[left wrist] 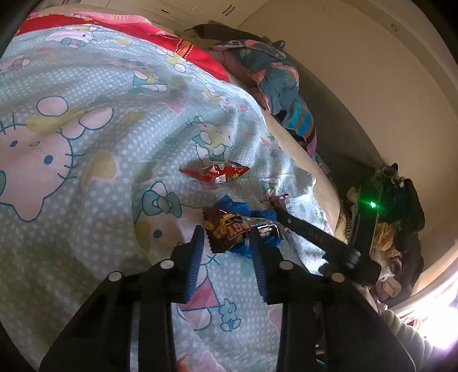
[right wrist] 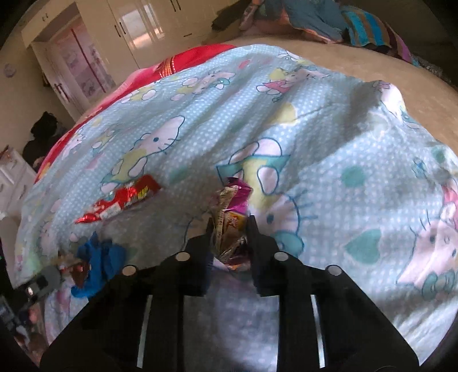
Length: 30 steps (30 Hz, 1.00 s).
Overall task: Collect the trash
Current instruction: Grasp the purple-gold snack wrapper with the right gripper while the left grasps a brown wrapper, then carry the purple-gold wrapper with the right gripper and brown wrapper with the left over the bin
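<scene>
On a cartoon-cat blanket (left wrist: 100, 120) lie a red snack wrapper (left wrist: 214, 173), a brown snack wrapper (left wrist: 229, 229) and crumpled blue plastic (left wrist: 237, 209). My left gripper (left wrist: 226, 237) is open, its blue fingers either side of the brown wrapper's near end. My right gripper (right wrist: 230, 226) is shut on a purple and yellow wrapper (right wrist: 233, 206), held just above the blanket (right wrist: 343, 143). The right gripper also shows in the left wrist view (left wrist: 279, 207), by a purple wrapper (left wrist: 276, 199). The red wrapper (right wrist: 120, 200) and blue plastic (right wrist: 100, 263) show left in the right wrist view.
Bunched clothes and bedding (left wrist: 272, 71) lie at the bed's far side by a beige wall (left wrist: 372, 85). Stuffed items (left wrist: 386, 243) sit at the right. Wardrobe doors (right wrist: 137, 25) and a white dresser (right wrist: 14, 177) stand beyond the bed.
</scene>
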Available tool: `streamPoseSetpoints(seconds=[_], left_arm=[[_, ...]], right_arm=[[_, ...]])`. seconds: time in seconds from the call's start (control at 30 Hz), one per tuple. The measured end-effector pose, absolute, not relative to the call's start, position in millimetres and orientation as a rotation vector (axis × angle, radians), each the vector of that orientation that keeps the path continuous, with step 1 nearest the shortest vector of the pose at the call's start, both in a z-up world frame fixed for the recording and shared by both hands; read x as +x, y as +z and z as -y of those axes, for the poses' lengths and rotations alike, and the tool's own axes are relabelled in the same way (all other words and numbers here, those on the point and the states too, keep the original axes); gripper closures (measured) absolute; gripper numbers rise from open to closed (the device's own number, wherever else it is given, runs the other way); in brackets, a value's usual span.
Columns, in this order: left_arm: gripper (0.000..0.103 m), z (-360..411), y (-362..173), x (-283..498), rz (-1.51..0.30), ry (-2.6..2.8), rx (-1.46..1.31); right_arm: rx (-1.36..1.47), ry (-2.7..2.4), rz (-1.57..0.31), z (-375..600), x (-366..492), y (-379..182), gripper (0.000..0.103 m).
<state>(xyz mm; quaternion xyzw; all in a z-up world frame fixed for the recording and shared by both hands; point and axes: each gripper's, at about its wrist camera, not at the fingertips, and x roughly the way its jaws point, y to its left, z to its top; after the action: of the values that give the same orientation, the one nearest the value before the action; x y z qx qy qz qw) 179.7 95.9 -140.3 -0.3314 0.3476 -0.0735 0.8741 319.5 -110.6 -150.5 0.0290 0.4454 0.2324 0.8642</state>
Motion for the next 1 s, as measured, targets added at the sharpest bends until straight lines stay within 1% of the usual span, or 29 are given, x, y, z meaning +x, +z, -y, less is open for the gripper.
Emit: streamPoseSetpoints(seconds=[0.2, 0.37, 0.53, 1.0], left_arm=[[0.078, -91, -131, 179, -0.709, -0.165, -0.662], [0.081, -90, -120, 176, -0.687, -0.175, -0.643], [0.082, -82, -104, 171, -0.659, -0.197, -0.624], [0.083, -13, -66, 160, -0.633, -0.365, -0.514]], right_arm=[[0.131, 0.47, -0.899, 131, 296, -146, 0.089], [0.131, 0.465, -0.835, 149, 266, -138, 0.089], [0.202, 0.464, -0.774, 174, 248, -121, 0.089], [0.372, 0.359, -0.704, 261, 196, -101, 0.089]])
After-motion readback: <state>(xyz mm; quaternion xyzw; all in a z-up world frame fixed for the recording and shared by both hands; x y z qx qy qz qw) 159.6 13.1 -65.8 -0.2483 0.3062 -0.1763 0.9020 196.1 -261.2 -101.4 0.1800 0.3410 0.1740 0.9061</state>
